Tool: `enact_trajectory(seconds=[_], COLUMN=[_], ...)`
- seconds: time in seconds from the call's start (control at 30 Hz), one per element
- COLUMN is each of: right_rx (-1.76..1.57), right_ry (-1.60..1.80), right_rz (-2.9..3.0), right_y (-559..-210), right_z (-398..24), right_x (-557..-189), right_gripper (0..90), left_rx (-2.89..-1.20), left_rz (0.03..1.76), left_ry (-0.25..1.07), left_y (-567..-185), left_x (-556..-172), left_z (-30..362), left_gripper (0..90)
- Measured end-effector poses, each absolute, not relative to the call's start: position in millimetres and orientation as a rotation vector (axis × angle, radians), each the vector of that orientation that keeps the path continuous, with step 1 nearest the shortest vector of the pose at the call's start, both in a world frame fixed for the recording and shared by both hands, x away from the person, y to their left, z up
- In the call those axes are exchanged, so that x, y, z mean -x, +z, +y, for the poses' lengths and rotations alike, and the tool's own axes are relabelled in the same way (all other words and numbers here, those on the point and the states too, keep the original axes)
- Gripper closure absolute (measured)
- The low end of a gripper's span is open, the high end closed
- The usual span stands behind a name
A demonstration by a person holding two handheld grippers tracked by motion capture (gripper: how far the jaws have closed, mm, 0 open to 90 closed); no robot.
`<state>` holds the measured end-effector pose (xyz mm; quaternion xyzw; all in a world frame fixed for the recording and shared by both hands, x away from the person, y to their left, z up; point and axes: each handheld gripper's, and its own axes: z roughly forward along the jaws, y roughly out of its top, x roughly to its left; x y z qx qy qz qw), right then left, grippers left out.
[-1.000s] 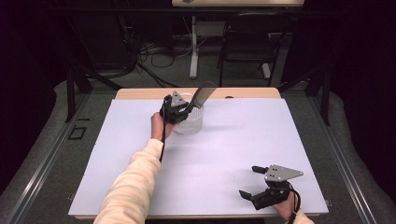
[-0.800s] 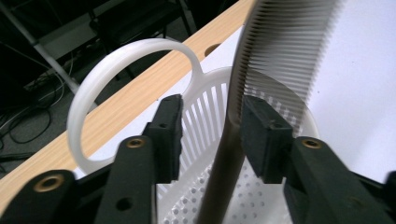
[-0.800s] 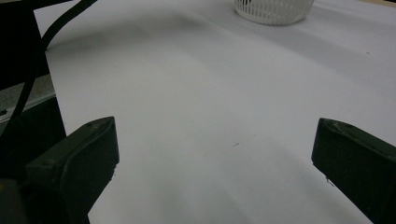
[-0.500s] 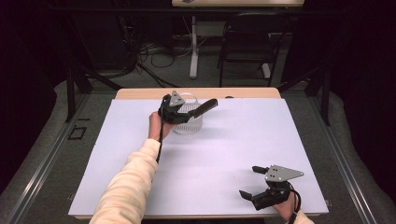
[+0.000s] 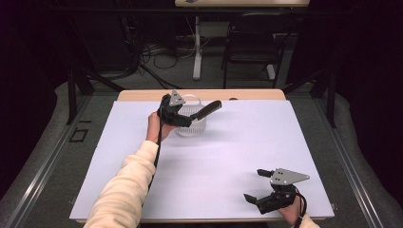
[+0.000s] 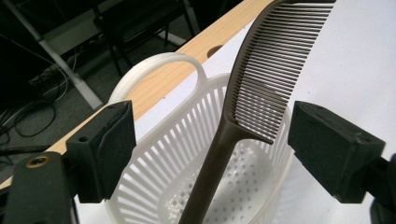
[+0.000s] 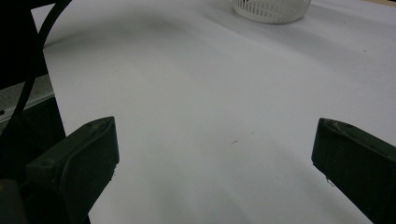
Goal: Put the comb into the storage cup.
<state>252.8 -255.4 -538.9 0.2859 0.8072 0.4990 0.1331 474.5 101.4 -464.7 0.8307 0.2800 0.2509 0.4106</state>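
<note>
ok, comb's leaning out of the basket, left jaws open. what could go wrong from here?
1. The comb stands handle-down in the basket, its teeth leaning over the rim; it could tip out.
2. The basket looks light; the overhanging comb might topple it.
3. The left hand-held gripper straddles the comb and could knock it.

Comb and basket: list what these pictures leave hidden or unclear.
- Left gripper view: the comb has its handle end cut off by the bottom edge and its tip by the top edge, so what its handle rests on is unseen.
- High view: the left gripper covers the near-left rim of the white basket.
- Right gripper view: the basket is cropped by the top edge.
</note>
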Motion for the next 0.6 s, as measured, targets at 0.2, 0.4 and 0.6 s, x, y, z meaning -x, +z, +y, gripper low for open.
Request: enact_trajectory(seconds=[0.2, 0.4, 0.6], right_rx=[-0.838, -0.843, -0.840], right_ry=[1.445, 1.448, 1.444], right_rz=[2.340, 2.341, 2.338], right_y=[-539.3, -539.1, -539.3], right_z=[-255.9, -256.0, -255.9], right_x=[-253.0, -252.5, -252.8], right_gripper=[0.3, 0.3, 0.3], left_rx=[-2.114, -2.128, -2.136], left_rz=[0.724, 0.734, 0.726], left_ry=[0.620, 0.596, 0.590], left_y=[-460.6, -458.4, -454.6], left_x=[-473.1, -471.0, -469.1], left_z=[102.5, 103.2, 104.4], left_gripper=[6.0, 0.3, 0.1])
